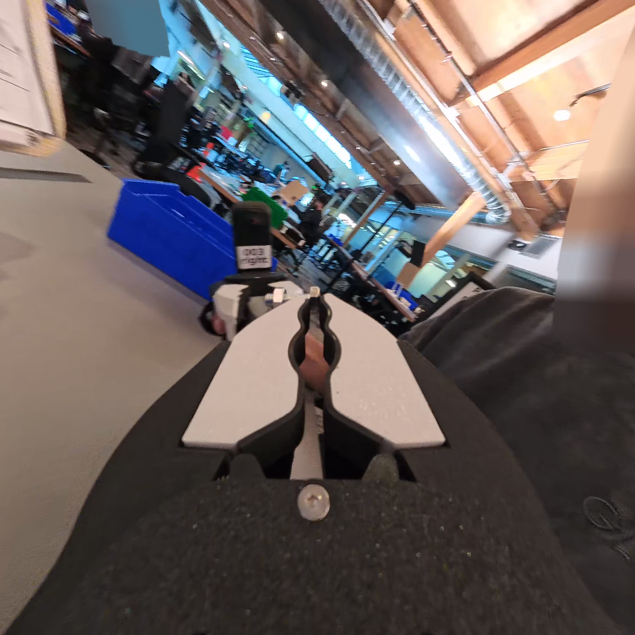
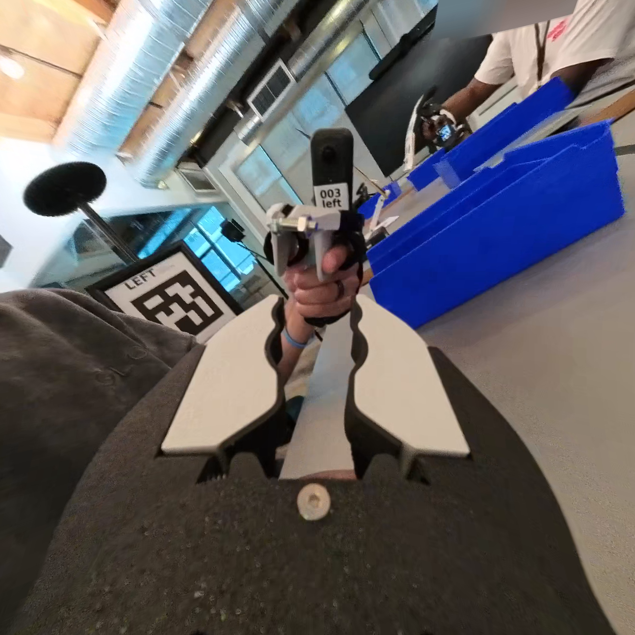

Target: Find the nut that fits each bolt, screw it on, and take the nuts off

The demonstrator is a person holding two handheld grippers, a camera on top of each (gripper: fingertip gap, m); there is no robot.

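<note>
My left gripper [image 1: 314,300] is shut on a silver bolt [image 1: 292,295] at its fingertips. The bolt sticks out sideways to the left and has a nut [image 1: 277,296] on it. In the right wrist view the bolt [image 2: 290,225] lies level across the left gripper [image 2: 300,240], with the nut [image 2: 304,223] near its right end. My right gripper [image 2: 316,302] is open and empty, its fingers wide apart, a short way in front of the bolt. It also shows in the left wrist view [image 1: 240,305], just left of the bolt.
Both grippers are held above a grey table [image 2: 549,378]. Blue bins [image 2: 498,240] [image 1: 165,233] stand on it. A framed marker board [image 2: 175,302] stands at the left. A person in a white shirt [image 2: 515,68] works at the far side. Dark clothing [image 1: 515,378] is close by. Tip to tip, the grippers are about 7 centimetres apart.
</note>
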